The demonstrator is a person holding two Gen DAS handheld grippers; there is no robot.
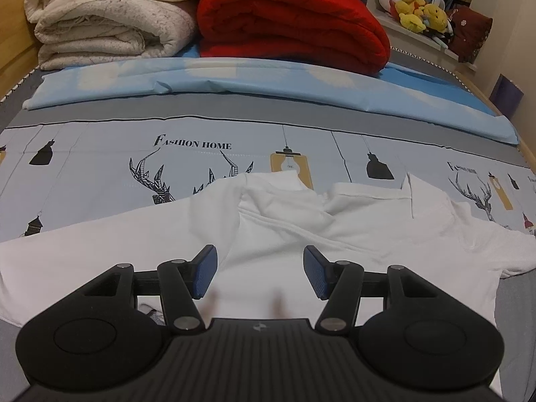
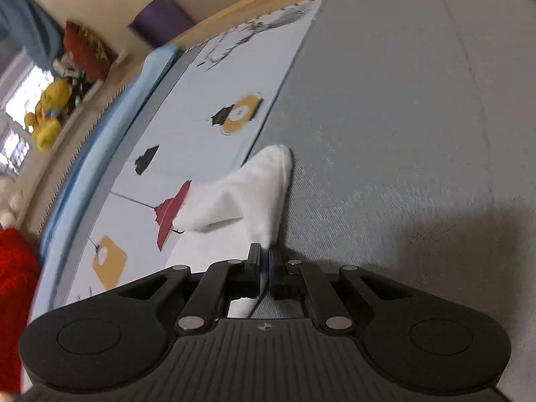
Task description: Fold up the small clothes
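A white shirt (image 1: 301,227) is lying spread across the centre of the frame on a printed bedsheet (image 1: 100,154). The left gripper (image 1: 260,271) is hovering, jaws spread. The right gripper (image 2: 264,261) is pinching a shirt corner (image 2: 254,194), probably starting a fold; next, carrying it across.

red quilt (image 1: 291,30) | cream blankets (image 1: 107,16) | yellow plush toys (image 1: 420,13) | printed bedsheet (image 1: 100,167)
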